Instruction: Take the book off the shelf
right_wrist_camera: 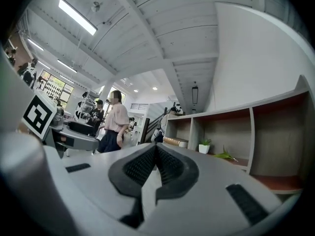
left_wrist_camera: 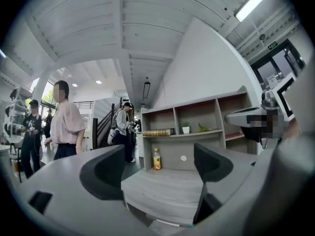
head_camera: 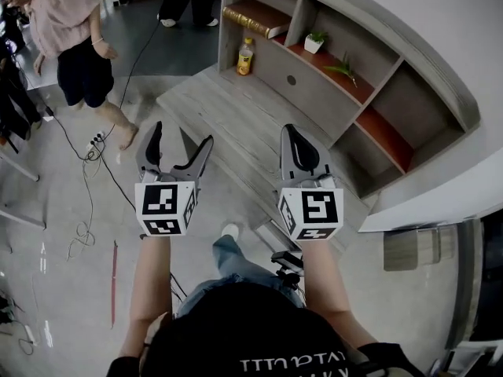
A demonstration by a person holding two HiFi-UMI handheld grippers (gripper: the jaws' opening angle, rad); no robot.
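The book [head_camera: 255, 18] is small in every view and any print on it is too fine to read. In the right gripper view the gripper's own grey body cuts off its lower left part [right_wrist_camera: 173, 141]. The person's hands are hidden behind the marker cubes, so only bare forearms show.

The book lies flat at the left end of the shelf unit's [head_camera: 314, 85] upper board, in the leftmost compartment. Its long axis runs along the board's front edge. Its gilt spine faces out to the room and its brown cover faces up. A small potted plant [head_camera: 314, 42] stands in the next compartment. A yellow bottle [head_camera: 246, 56] stands on the low grey platform [head_camera: 228, 116] below, at its back left corner.

Both forearms reach forward side by side, well short of the shelf. The left gripper [head_camera: 181, 136] has its jaws wide apart with nothing between them. The right gripper [head_camera: 291, 132] has its jaws pressed together, empty. A person in a pink top [head_camera: 71, 22] stands on the floor at the far left.
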